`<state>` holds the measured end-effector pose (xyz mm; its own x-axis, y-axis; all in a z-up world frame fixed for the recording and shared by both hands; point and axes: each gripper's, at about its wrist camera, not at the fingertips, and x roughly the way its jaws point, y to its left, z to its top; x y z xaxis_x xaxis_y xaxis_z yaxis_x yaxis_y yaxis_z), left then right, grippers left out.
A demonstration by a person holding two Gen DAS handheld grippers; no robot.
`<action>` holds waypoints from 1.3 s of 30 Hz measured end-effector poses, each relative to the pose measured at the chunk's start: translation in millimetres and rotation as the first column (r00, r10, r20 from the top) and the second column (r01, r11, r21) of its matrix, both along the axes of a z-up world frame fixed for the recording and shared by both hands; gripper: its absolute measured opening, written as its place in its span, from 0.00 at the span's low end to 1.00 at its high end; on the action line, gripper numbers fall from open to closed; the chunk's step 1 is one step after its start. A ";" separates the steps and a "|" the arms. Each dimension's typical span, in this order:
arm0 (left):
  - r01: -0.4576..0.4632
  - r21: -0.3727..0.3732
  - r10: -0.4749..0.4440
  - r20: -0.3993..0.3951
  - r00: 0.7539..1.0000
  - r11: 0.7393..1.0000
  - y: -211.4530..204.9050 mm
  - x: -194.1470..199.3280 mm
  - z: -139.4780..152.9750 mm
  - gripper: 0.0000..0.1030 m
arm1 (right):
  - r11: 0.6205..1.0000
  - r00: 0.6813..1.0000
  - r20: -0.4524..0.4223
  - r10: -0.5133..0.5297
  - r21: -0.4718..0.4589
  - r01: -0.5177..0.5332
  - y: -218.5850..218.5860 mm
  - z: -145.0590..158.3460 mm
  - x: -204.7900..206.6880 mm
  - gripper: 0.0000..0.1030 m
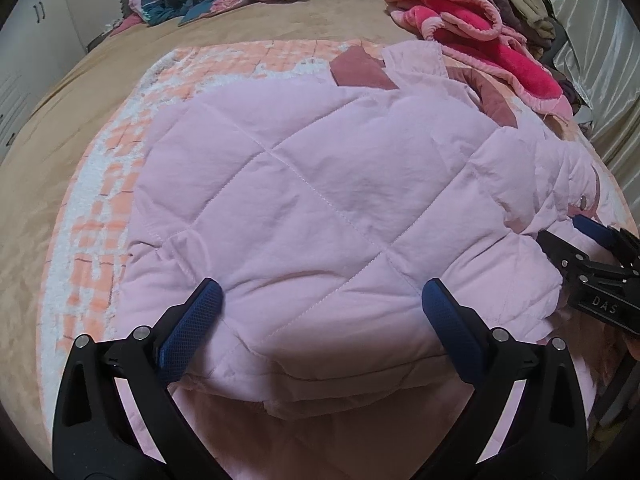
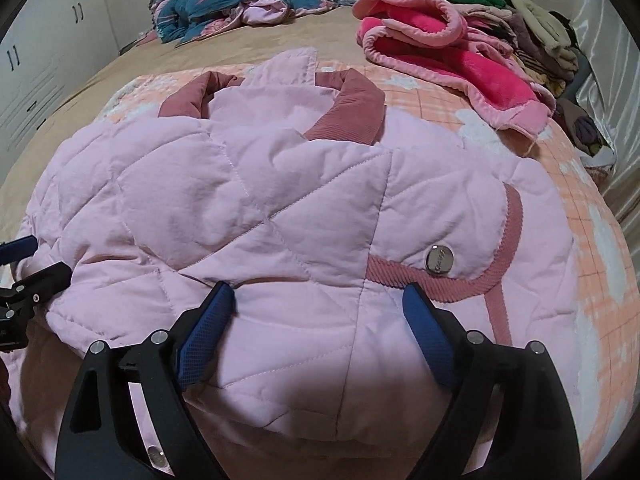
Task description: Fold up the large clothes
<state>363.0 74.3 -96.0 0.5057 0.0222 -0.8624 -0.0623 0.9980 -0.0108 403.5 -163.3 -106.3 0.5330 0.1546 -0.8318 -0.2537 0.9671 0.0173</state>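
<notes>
Pale pink quilted jacket [image 2: 248, 216] — dusty-rose corduroy trim, silver snap — lies folded on the bed.

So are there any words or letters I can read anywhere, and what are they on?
"DAS": white letters on the black body of the right gripper, seen from the left wrist camera; the word may run on out of view.
Round silver metal snap button on the pale pink quilted jacket: something is engraved, too small to read.
Nothing else carries text.
</notes>
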 end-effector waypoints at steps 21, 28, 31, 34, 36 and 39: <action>-0.056 0.044 0.054 0.044 0.998 0.997 14.2 -34.1 44.0 0.92 | 0.999 1.000 0.016 -0.013 0.039 0.012 -10.6 26.0 -38.5 0.93; -0.065 0.044 0.062 0.068 0.996 0.997 15.9 -47.2 57.6 0.92 | 0.998 0.999 0.032 -0.022 0.062 0.020 -14.6 37.2 -49.6 0.93; -0.067 0.047 0.063 0.080 0.995 0.997 15.6 -52.0 63.6 0.92 | 0.998 0.999 0.046 -0.018 0.066 0.015 -14.9 45.2 -54.7 0.93; -0.066 0.041 0.062 0.089 0.994 0.997 15.5 -56.2 69.4 0.92 | 0.997 0.997 0.068 -0.019 0.069 0.014 -15.2 54.7 -60.2 0.93; -0.066 0.037 0.062 0.095 0.994 0.997 16.4 -59.3 72.9 0.92 | 0.997 0.996 0.083 -0.024 0.078 0.017 -16.8 61.4 -63.8 0.93; -0.068 0.033 0.064 0.107 0.992 0.997 17.0 -64.1 78.3 0.92 | 0.995 0.995 0.098 -0.028 0.093 0.019 -18.6 70.8 -68.6 0.93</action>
<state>298.9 91.4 -17.7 0.5900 0.0892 -0.8024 -0.1284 0.9916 0.0158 335.0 -181.9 -35.5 0.6164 0.2144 -0.7577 -0.2359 0.9683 0.0821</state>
